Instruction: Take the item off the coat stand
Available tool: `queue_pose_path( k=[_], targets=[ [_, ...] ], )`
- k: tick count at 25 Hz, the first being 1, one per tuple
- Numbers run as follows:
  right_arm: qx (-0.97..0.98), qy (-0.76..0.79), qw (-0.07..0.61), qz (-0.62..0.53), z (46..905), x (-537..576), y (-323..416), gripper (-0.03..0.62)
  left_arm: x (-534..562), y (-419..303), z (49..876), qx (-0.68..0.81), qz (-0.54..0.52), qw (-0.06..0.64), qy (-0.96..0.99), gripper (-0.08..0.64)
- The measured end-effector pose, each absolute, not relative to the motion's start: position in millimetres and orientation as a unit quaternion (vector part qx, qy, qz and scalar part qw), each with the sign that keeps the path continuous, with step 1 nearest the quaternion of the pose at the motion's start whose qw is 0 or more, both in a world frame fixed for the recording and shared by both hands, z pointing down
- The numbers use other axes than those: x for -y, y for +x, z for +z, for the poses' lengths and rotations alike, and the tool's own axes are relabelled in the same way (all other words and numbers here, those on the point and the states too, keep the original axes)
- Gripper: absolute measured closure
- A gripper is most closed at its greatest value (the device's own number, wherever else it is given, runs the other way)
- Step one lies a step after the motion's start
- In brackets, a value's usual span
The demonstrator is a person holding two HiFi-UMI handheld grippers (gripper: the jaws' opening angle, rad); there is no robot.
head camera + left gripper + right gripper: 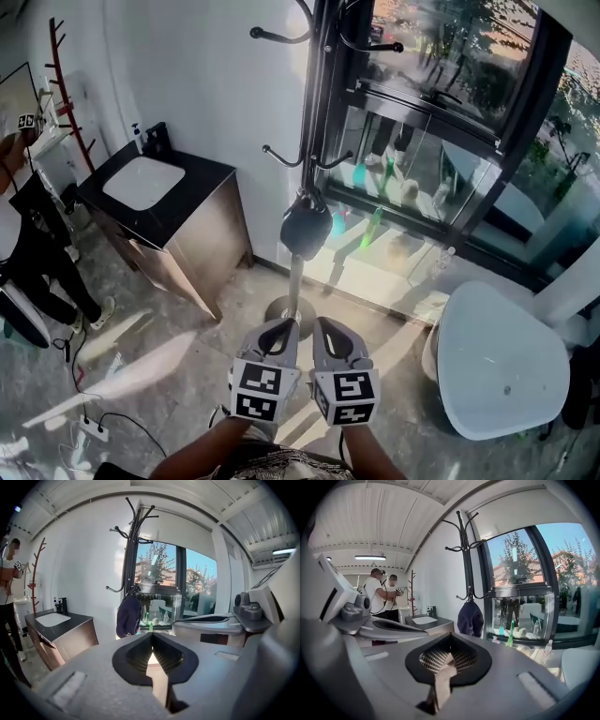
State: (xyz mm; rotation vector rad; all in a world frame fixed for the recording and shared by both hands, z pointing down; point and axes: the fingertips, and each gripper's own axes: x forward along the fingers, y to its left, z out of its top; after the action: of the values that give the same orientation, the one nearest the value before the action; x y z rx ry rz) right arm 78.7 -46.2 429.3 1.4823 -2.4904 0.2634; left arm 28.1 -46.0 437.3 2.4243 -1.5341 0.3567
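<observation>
A dark blue bag [306, 228] hangs from a low hook of the black coat stand [320, 103], which rises by the window on a round base. Both grippers are held side by side in front of the stand, well short of the bag. My left gripper [280, 327] is shut with nothing in it, and my right gripper [328, 325] is shut and empty too. In the left gripper view the bag [128, 616] hangs beyond the closed left gripper [151, 640], up and to the left. The right gripper view shows the bag [470, 618] ahead of the closed right gripper [449, 641].
A dark vanity with a white sink [143, 182] stands left of the stand. A red coat rack [69, 92] and a person [28, 246] are at the far left. A white round table [502, 362] sits at right. A power strip with cables [93, 427] lies on the floor.
</observation>
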Motion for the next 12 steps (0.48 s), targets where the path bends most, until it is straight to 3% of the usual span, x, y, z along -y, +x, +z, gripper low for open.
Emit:
queue_pose_path(
  k=[12],
  targets=[
    [0.829, 0.539, 0.128, 0.07, 432, 117, 62, 0.565, 108, 5, 441, 0.505, 0.13, 0.12, 0.845, 0.557]
  ],
)
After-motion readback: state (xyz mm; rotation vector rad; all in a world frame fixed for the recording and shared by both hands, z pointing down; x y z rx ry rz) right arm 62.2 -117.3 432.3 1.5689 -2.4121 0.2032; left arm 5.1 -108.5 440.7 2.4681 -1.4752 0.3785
